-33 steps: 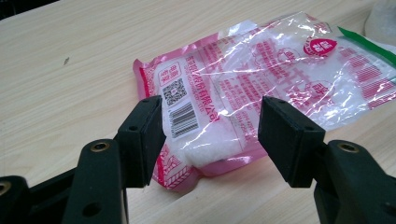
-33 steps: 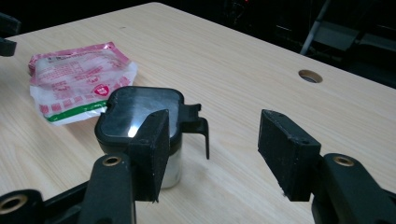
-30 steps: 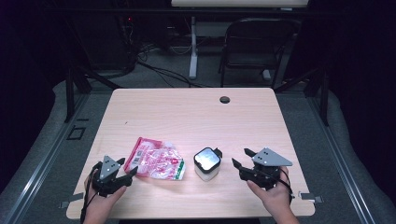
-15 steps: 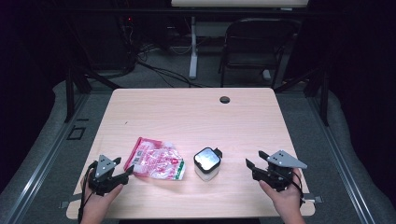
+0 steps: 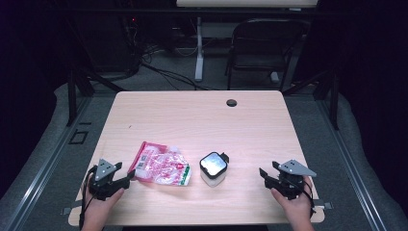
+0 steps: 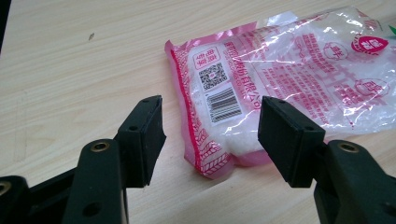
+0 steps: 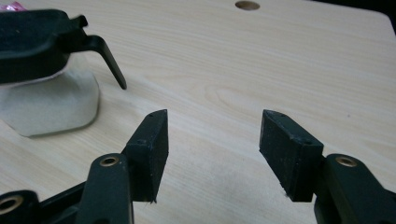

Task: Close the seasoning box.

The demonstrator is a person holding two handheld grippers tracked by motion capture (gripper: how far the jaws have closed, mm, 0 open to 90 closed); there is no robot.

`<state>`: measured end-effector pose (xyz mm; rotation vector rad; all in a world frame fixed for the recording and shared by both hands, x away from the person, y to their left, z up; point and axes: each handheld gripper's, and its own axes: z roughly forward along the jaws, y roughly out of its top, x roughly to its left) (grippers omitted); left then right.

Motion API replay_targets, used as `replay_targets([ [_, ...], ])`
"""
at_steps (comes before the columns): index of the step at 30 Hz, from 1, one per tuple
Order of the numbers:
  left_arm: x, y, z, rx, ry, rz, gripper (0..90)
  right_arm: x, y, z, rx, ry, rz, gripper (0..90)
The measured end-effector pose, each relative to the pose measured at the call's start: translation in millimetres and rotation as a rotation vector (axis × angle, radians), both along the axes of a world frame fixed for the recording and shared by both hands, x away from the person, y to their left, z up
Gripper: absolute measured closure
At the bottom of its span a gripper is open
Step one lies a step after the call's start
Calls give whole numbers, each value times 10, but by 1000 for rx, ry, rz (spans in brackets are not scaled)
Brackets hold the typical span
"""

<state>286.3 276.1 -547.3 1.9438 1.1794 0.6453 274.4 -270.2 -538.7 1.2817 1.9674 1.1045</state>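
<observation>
Packet: pink-and-clear plastic packet (image 5: 162,168) of white grains lies flat on the tabletop (image 5: 192,120), in the near left part, its printed side up.
Packet detail: in the left gripper view the packet (image 6: 280,88) shows a barcode and a square code near its pink sealed edge; one corner lies in the gap between the jaws, and neither pad touches it.
Left gripper: left gripper (image 5: 126,177) sits low at the near left edge of the tabletop, held in a hand (image 5: 98,209), its tips just beside the packet's near left corner.
Left jaws: spread wide in the left gripper view (image 6: 210,140), pinching nothing.
Jar: small clear jar (image 5: 213,168) with a black clip lid stands upright just to the right of the packet, holding a white powder.
Right gripper: right gripper (image 5: 263,174) is held in the other hand (image 5: 296,207) at the near right edge, well apart from the jar and pointing toward it.
Right jaws: spread apart in the right gripper view (image 7: 212,135), bare wood between them.
Hole: dark round hole (image 5: 232,102) sits near the far edge of the tabletop.
</observation>
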Motion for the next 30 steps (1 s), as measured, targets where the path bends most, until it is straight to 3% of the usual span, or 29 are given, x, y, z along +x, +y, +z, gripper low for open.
replay_targets([
  [5,40,66,-43,-16,15,20,406,28,-15,-78,-14,14,-9,422],
  [11,57,68,-73,-19,25,27,406,83,-6,-192,28,42,-7,424],
  [30,104,71,-127,-10,45,32,406,119,53,-246,50,76,14,424],
])
